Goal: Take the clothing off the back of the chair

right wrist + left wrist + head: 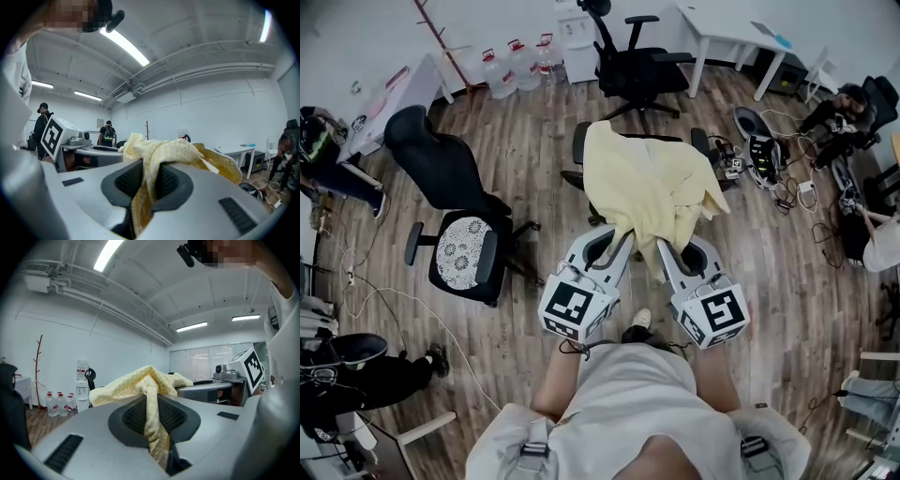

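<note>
A pale yellow checked garment (pixel 647 184) hangs spread between both grippers, over a black office chair (pixel 581 150) whose armrests show at its sides. My left gripper (pixel 623 236) is shut on the garment's near left edge, and the cloth (pixel 152 413) runs pinched down between its pads. My right gripper (pixel 661 246) is shut on the near right edge, with a bunch of the same cloth (pixel 150 180) squeezed between its jaws. The two grippers sit side by side, close to the person's chest. The chair's back and seat are hidden under the fabric.
A second black chair with a patterned cushion (pixel 464 248) stands to the left, a third black chair (pixel 637 66) behind. Water bottles (pixel 520 61) line the back wall. White desks (pixel 736 42), cables and gear (pixel 764 155) lie right. People sit at the edges.
</note>
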The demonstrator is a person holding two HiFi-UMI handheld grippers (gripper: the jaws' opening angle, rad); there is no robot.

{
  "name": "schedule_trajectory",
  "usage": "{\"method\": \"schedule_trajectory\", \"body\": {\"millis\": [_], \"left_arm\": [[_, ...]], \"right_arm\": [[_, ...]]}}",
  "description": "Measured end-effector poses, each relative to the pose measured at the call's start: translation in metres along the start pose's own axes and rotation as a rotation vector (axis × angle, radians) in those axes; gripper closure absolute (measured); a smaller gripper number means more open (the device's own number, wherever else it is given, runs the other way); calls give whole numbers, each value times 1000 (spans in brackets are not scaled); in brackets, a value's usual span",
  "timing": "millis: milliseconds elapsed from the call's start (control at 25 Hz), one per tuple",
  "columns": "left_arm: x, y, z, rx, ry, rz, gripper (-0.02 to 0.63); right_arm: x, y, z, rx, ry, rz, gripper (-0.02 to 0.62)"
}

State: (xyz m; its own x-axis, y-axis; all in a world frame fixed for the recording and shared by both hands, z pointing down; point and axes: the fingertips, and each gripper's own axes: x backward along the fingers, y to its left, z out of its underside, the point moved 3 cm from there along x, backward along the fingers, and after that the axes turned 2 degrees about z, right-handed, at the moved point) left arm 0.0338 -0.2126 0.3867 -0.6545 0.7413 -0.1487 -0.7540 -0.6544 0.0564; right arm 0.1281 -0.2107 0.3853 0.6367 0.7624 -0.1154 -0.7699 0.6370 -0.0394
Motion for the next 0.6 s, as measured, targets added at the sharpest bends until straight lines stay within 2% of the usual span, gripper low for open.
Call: {"method": "schedule_trajectory", "body": {"millis": [600], "left_arm": [[18, -2, -7, -5, -20, 28, 546]], "right_arm": [[8, 18, -8, 8, -13, 25, 540]]}}
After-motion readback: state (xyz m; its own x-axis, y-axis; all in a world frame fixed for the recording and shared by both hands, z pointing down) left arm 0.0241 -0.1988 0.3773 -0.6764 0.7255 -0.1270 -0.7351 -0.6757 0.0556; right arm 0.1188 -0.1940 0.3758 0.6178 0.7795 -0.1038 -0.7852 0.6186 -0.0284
